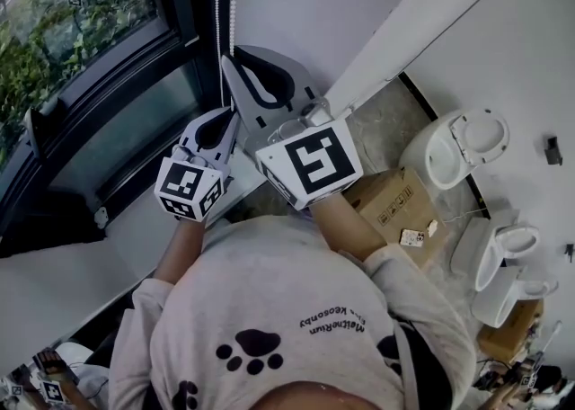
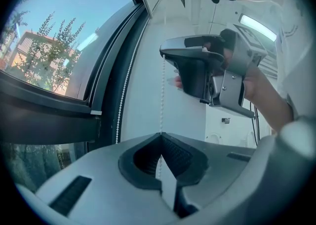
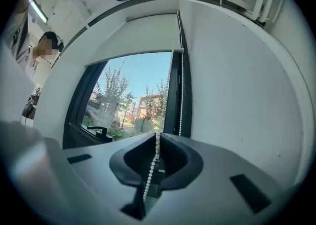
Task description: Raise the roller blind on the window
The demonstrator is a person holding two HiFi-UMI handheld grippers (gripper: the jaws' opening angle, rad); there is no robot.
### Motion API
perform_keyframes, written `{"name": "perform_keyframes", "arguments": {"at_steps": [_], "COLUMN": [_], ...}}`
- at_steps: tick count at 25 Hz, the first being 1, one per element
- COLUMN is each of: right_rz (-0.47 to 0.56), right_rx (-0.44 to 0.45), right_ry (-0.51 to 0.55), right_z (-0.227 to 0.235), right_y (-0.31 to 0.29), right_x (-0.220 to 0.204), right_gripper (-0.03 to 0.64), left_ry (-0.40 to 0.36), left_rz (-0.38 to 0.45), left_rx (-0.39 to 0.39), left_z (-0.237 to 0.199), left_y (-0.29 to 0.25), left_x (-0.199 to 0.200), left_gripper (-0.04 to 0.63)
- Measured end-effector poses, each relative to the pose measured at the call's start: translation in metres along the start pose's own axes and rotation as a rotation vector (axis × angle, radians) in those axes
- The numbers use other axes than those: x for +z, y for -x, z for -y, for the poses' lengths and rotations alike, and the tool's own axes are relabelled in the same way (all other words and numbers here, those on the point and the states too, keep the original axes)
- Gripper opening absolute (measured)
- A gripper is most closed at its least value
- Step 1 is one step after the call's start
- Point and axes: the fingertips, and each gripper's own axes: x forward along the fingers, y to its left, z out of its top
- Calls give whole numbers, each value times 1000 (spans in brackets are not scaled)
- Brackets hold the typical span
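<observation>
The bead chain (image 2: 162, 95) hung upright beside the window (image 3: 133, 95), the right claw (image 3: 158, 135) clamped on one strand directly above the left claw (image 2: 161, 137), also clamped on it, the blind (image 3: 143, 36) part raised overhead

- Two tools: left tool (image 2: 161, 135) and right tool (image 3: 158, 135)
- Two bead-cord strands (image 1: 216, 4), at 12 o'clock in the head view
- Three white toilets (image 1: 454, 143), from 3 to 4 o'clock
- One cardboard box (image 1: 395, 206), at 3 o'clock
- One roller blind (image 3: 133, 39)
</observation>
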Motion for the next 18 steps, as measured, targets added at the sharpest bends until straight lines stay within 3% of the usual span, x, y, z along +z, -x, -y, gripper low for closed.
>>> {"name": "perform_keyframes", "arguments": {"at_steps": [8,13,18], "right_rz": [-9,-64,-52], "right_rx": [-7,-2,-24], "right_ry": [-7,-25,-5], "right_z": [1,-9,-15], "right_y": [4,3,6], "right_x": [-9,-41,-53], "right_gripper": [17,17,17], "left_ry": [-2,62,32], "left_rz": [-23,-66,-77], "left_rx": [-8,8,11], "left_z": [2,-7,-7], "left_y": [1,4,5], "left_x": [-8,-41,-58], "left_gripper": [8,8,8]}}
